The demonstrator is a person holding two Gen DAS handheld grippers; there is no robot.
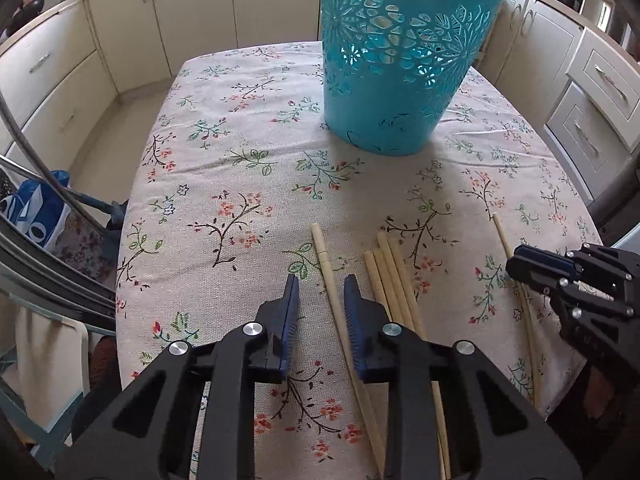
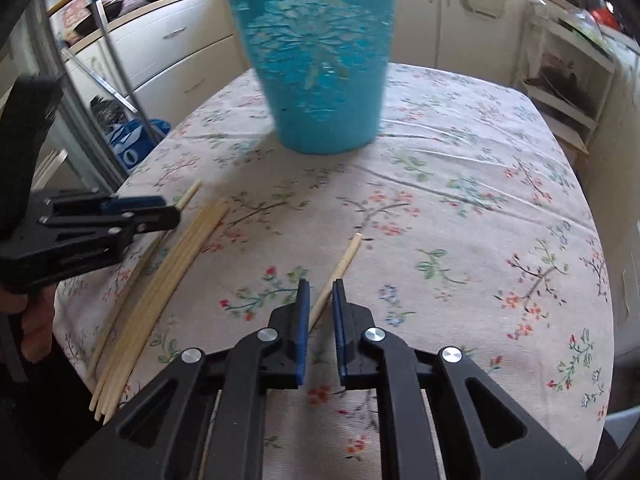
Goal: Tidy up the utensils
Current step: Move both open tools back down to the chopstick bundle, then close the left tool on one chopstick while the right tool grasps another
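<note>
Floral tablecloth (image 1: 240, 152) over a kitchen table, cream cabinets (image 1: 192, 8) behind, and from the left wrist view the left gripper (image 1: 322, 294) points down with narrow jaws straddling a single chopstick (image 1: 326, 276), a clear gap showing at each pad, so no firm pinch that I can see, while a bundle of chopsticks (image 1: 390, 276) lies just beside and the teal basket (image 1: 400, 60) stands well beyond. Over to the right wrist view: the right gripper (image 2: 320, 300) has its jaws drawn close about another lone chopstick (image 2: 346, 258), contact unclear. It looks like the pickup step; next comes a firm squeeze, a lift and a carry to the basket's rim.
</note>
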